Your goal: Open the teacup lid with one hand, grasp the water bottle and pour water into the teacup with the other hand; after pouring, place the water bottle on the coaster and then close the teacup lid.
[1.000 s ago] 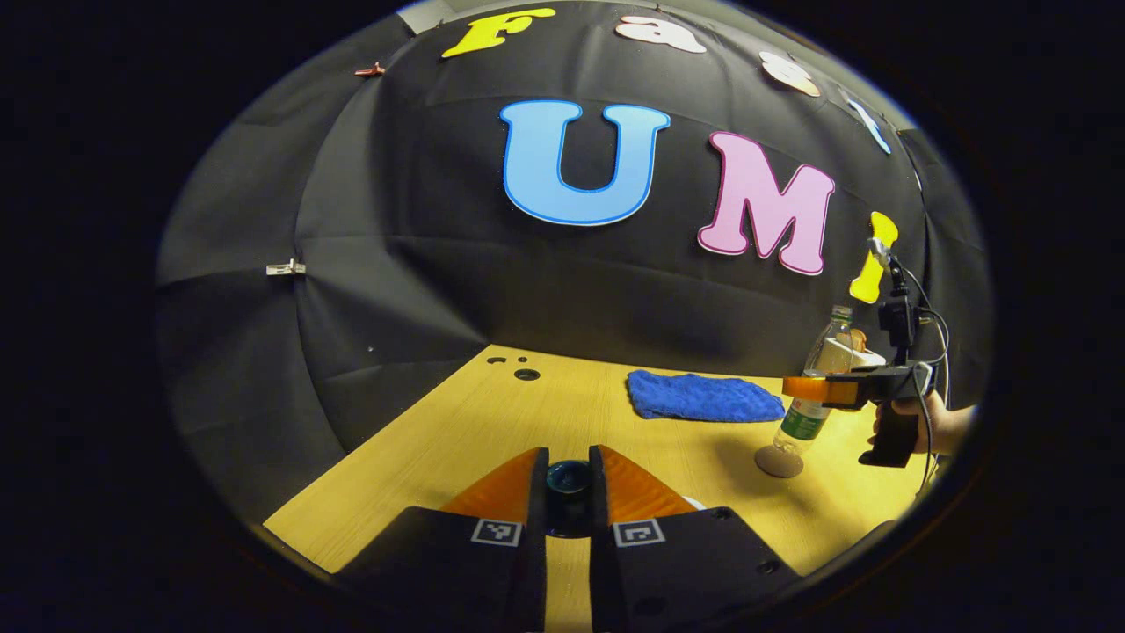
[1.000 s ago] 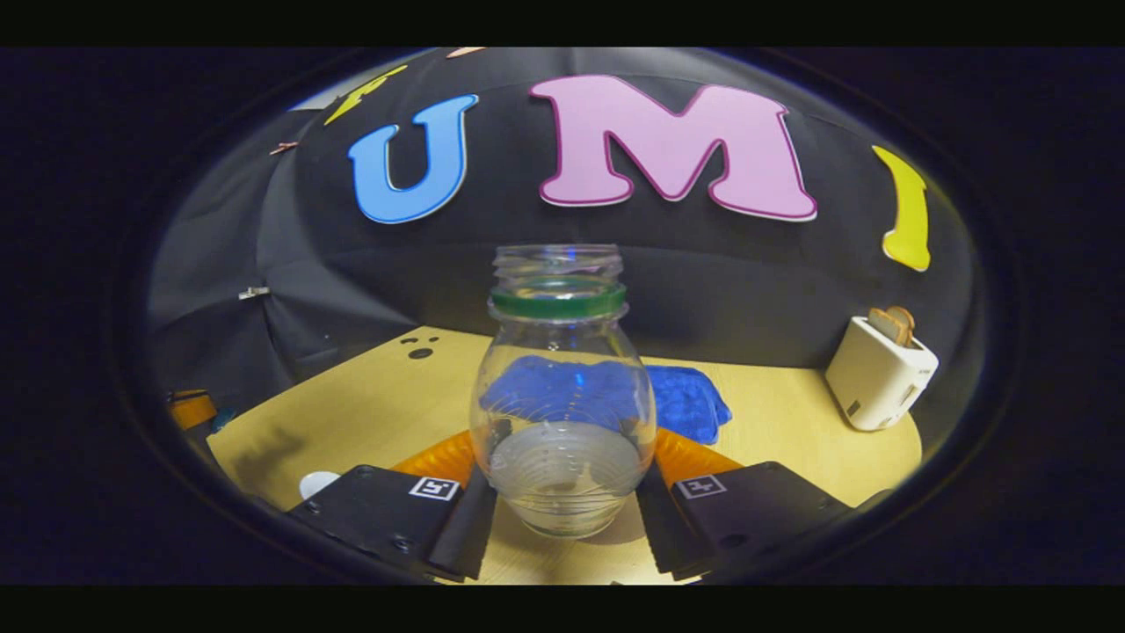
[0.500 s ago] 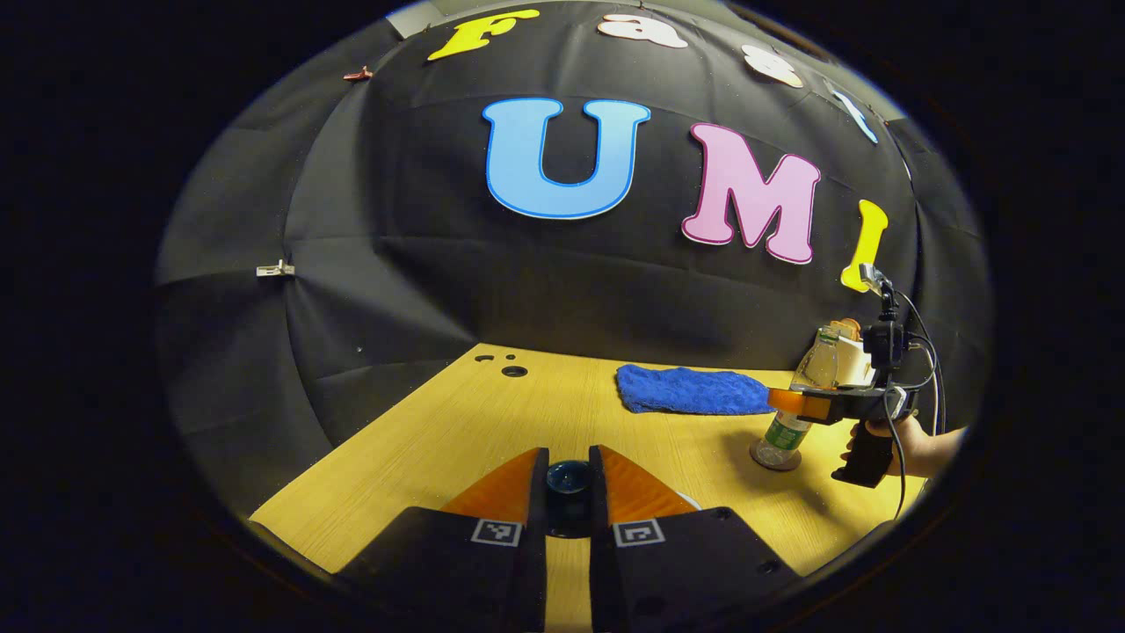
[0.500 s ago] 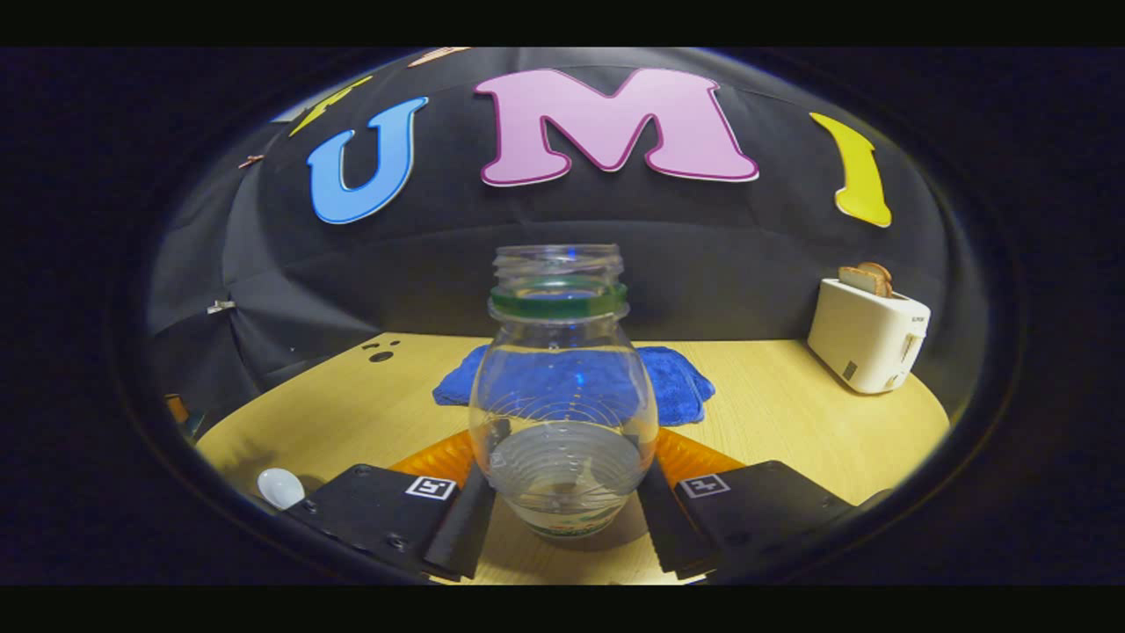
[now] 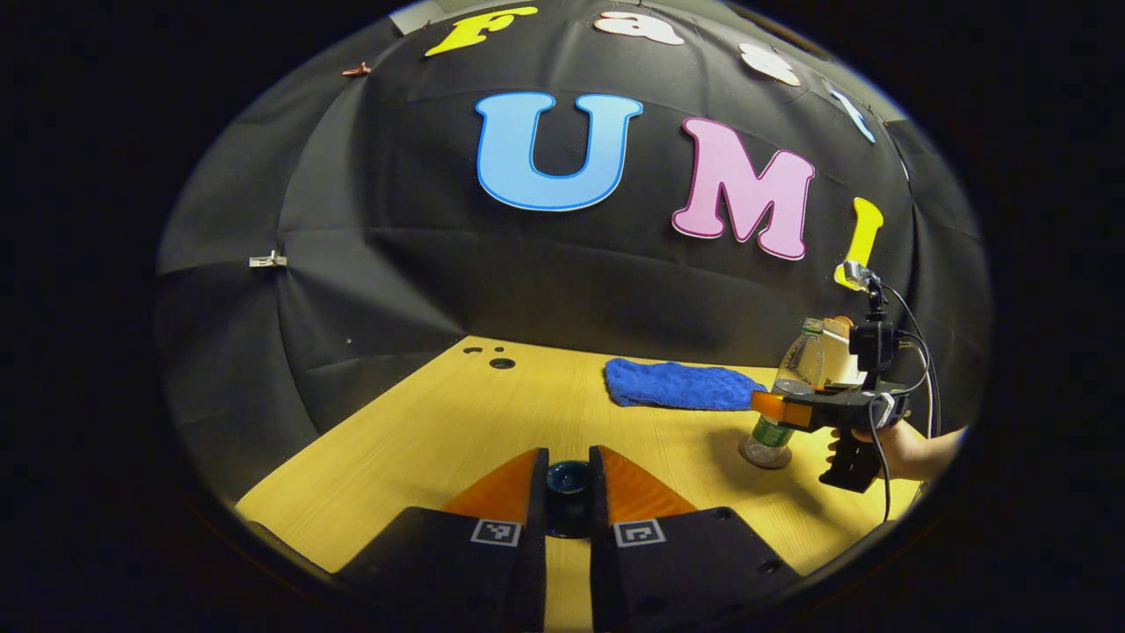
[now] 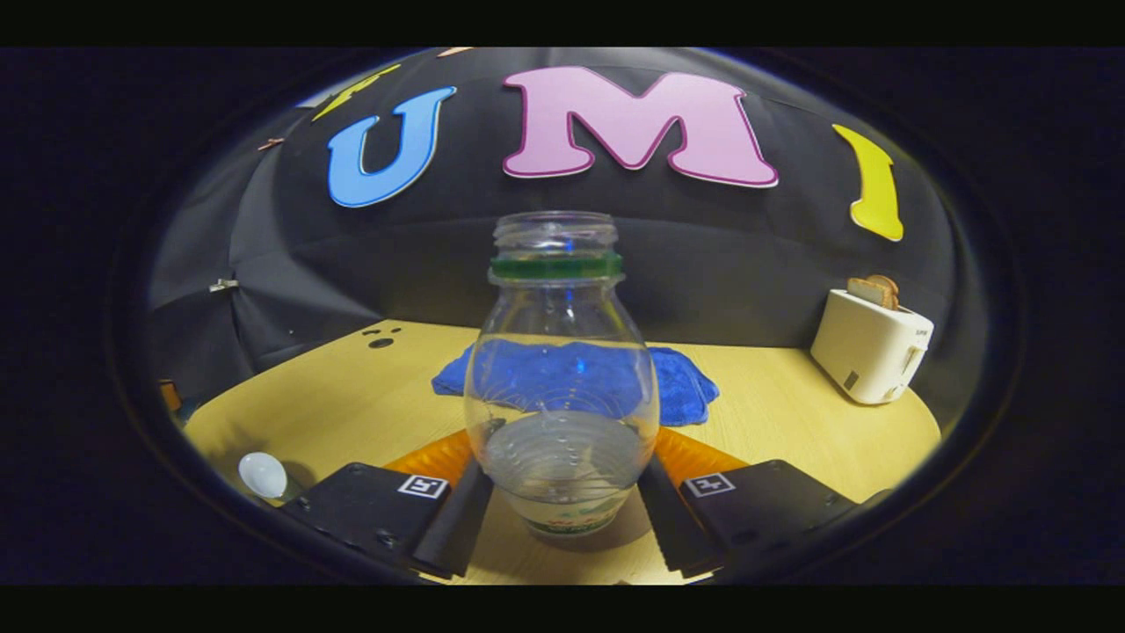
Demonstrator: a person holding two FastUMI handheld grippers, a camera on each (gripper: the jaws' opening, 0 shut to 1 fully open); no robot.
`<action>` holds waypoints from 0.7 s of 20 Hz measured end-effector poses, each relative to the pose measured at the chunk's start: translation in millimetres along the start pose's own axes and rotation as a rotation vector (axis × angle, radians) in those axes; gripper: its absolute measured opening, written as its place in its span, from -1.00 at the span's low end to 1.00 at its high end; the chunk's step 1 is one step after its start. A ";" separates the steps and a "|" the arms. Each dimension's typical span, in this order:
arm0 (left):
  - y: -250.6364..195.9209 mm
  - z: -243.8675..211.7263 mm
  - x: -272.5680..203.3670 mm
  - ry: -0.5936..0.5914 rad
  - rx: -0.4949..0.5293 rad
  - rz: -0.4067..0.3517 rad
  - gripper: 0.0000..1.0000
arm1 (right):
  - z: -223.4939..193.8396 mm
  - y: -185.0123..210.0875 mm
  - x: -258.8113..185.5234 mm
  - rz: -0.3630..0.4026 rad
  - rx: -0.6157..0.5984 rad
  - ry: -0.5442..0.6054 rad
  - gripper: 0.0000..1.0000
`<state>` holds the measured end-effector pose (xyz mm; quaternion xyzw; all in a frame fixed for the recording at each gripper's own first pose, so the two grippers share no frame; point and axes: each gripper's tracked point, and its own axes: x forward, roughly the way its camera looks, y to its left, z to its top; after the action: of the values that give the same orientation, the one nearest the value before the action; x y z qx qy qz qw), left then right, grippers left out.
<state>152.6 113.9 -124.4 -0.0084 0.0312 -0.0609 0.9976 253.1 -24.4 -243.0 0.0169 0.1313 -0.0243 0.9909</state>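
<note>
The clear water bottle (image 6: 561, 378), uncapped with a green neck ring and a little water, stands upright on the round coaster (image 5: 766, 457). My right gripper (image 6: 562, 492) straddles its lower body with the jaws slightly spread and the fingers close at both sides. In the left gripper view the bottle (image 5: 785, 396) is far right, with the right gripper (image 5: 773, 410) and a hand (image 5: 914, 440) around it. My left gripper (image 5: 568, 482) is shut on the dark knob of the teacup lid (image 5: 568, 479), held above the table. A white rounded teacup (image 6: 262, 475) sits at lower left.
A blue cloth (image 5: 677, 387) lies at the back of the wooden table (image 5: 422, 440), behind the bottle. A white toaster (image 6: 870, 347) with bread in it stands at the back right. Small holes (image 5: 501, 362) mark the table's far left corner.
The right gripper brought the bottle down onto the coaster and upright, and its fingers have spread a little. The left gripper keeps the lid and has hardly moved.
</note>
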 end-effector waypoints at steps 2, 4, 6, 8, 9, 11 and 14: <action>-3.1 -2.3 0.8 0.004 -0.005 -0.003 -0.46 | -0.2 -2.3 -1.3 -0.002 -0.008 0.001 0.78; -7.4 -3.5 2.4 0.005 -0.012 -0.009 -0.53 | -2.5 -2.2 -3.2 0.002 -0.012 0.011 0.94; -12.0 -2.8 4.5 0.006 -0.011 -0.013 -0.52 | -7.2 0.0 -7.1 0.012 -0.015 0.030 0.96; -13.7 -2.1 8.7 0.007 -0.005 -0.016 -0.53 | -12.1 -0.3 -14.3 0.010 -0.021 0.039 0.90; -14.8 -1.5 11.6 0.007 -0.002 -0.018 -0.46 | -14.9 -3.2 -18.6 -0.001 -0.027 0.038 0.96; -19.3 -2.2 17.0 0.006 -0.002 -0.025 -0.52 | -23.1 -1.9 -28.0 -0.007 -0.022 0.042 0.96; -27.2 -4.8 25.6 0.017 -0.009 -0.034 -0.60 | -42.9 7.4 -41.3 0.018 -0.013 0.076 0.96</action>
<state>174.4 83.8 -130.2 -0.0130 0.0396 -0.0779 0.9961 202.6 -13.5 -273.4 0.0124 0.1691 -0.0140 0.9854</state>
